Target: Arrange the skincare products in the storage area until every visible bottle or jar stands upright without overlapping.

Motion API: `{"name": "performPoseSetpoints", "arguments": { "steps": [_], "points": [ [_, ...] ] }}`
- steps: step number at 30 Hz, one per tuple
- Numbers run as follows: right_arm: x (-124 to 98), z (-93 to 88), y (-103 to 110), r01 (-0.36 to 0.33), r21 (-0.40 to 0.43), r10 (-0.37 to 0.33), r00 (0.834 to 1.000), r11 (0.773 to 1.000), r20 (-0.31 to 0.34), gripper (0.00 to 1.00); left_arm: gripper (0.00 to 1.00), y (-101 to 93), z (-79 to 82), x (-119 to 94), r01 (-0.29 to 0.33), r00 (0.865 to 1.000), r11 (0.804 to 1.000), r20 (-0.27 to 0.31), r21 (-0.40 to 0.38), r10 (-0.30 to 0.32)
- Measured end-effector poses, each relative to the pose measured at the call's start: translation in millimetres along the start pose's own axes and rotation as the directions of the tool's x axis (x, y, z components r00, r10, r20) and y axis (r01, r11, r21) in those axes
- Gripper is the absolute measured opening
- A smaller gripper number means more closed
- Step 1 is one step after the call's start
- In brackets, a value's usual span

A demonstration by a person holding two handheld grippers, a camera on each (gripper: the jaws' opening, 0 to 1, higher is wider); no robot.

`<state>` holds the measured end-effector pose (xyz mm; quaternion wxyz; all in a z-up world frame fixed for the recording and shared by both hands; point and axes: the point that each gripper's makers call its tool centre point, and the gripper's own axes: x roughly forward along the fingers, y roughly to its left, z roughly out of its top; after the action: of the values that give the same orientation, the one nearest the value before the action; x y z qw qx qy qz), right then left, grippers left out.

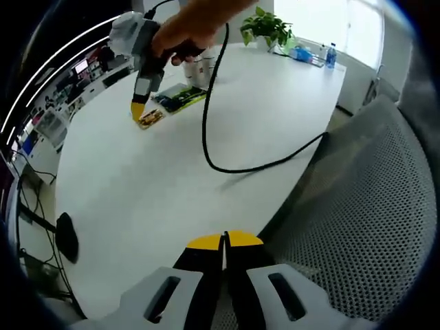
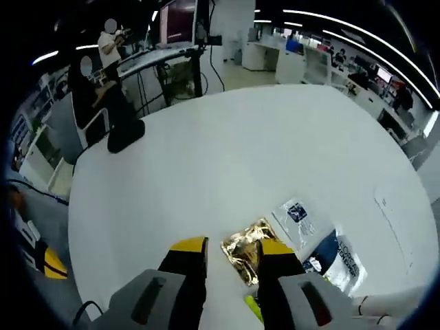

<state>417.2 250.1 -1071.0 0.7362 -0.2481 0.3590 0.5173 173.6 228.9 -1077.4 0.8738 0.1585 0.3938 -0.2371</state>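
Note:
In the right gripper view, my right gripper (image 2: 232,249) is open just above the white table (image 2: 227,158), and a crinkled gold sachet (image 2: 242,256) lies flat between its yellow-tipped jaws. Right of it lie a clear sample sachet (image 2: 297,213) and a blue-and-white packet (image 2: 338,260). The left gripper view has that right gripper (image 1: 138,110) at the far end, held by a hand, tip down over the gold sachet (image 1: 150,118). Green packets (image 1: 180,97) and white jars (image 1: 200,70) sit behind it. My left gripper (image 1: 225,240) is shut on nothing at the near table edge.
A black cable (image 1: 227,165) loops across the table (image 1: 137,192). A grey mesh chair (image 1: 371,206) stands to the right. A potted plant (image 1: 265,26) and a blue bottle (image 1: 331,55) are at the far end. A black object (image 2: 125,135) lies near the table's edge, with people behind it.

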Motion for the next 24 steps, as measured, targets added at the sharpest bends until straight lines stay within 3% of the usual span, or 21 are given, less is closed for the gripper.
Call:
{"name": "performPoseSetpoints", "arguments": {
  "steps": [2,6,11,15,20,22,24],
  "points": [
    [-12,1.4,15,-0.016,0.001,0.016,0.998,1.0,0.054,0.23,0.0,5.7,5.3,-2,-0.017,0.999,0.999,0.032,-0.035,0.019],
    [-40,3.7,35,-0.022,-0.033,0.026,0.988,0.999,0.15,0.22,0.0,7.7,8.1,-3,-0.024,0.999,0.999,0.048,-0.034,0.026],
    [-80,15.6,56,-0.044,0.002,0.041,0.944,0.999,0.328,0.22,0.0,30.8,35.5,-15,-0.101,0.968,0.99,0.22,-0.098,0.121],
    [-110,11.9,68,-0.051,0.037,0.032,0.919,0.998,0.393,0.3,0.0,28.3,34.9,-15,-0.078,0.971,0.991,0.217,-0.111,0.101],
    [-146,10.7,76,-0.061,0.111,-0.004,0.86,0.992,0.509,0.39,0.0,32.1,47.6,-24,-0.078,0.949,0.99,0.296,-0.121,0.111],
    [-162,10.2,79,-0.089,0.148,-0.01,0.826,0.985,0.563,0.35,0.0,31.4,53.5,-27,-0.069,0.938,0.991,0.33,-0.111,0.102],
    [-169,4.9,76,-0.079,0.156,-0.024,0.824,0.985,0.565,0.28,0.0,33.8,54.9,-31,-0.071,0.935,0.992,0.338,-0.102,0.102]
  ]
}}
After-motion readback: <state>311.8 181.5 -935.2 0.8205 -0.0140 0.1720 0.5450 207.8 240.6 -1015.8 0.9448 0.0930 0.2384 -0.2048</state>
